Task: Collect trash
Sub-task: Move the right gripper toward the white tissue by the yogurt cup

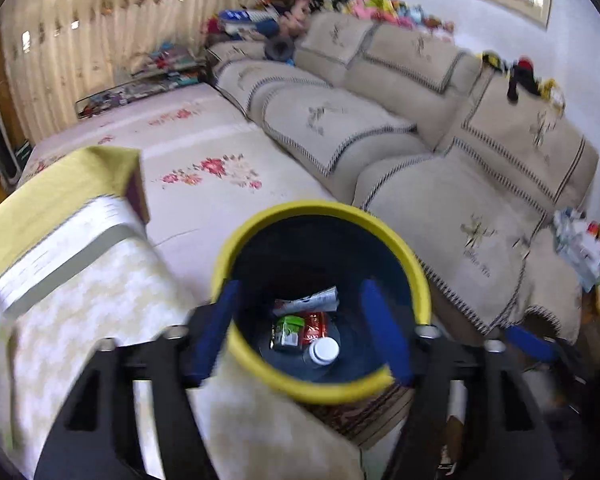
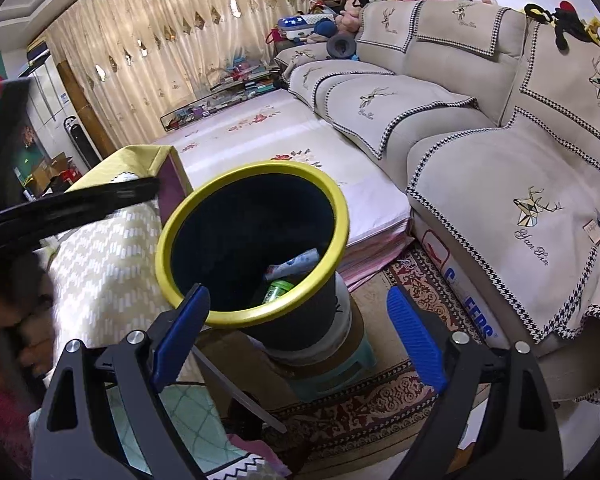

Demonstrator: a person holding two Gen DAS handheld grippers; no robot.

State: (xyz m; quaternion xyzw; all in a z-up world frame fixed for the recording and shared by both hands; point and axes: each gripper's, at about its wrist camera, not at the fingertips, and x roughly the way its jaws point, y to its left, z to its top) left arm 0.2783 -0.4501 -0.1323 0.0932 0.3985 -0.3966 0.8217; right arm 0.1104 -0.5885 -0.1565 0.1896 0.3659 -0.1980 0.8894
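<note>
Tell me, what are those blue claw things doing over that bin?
A person is collecting trash with two hand-held grippers. The left gripper hangs open right over the yellow-rimmed bin, nothing between its fingers. Inside lie a white-capped bottle and some wrappers. The right gripper waits beside the bin, open and empty too.

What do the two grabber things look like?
Both look alike. The left gripper and right gripper each have two blue ribbed fingers on black angular frames with cut-out slots and shiny silver bolts. No cables or sleeves show.
</note>
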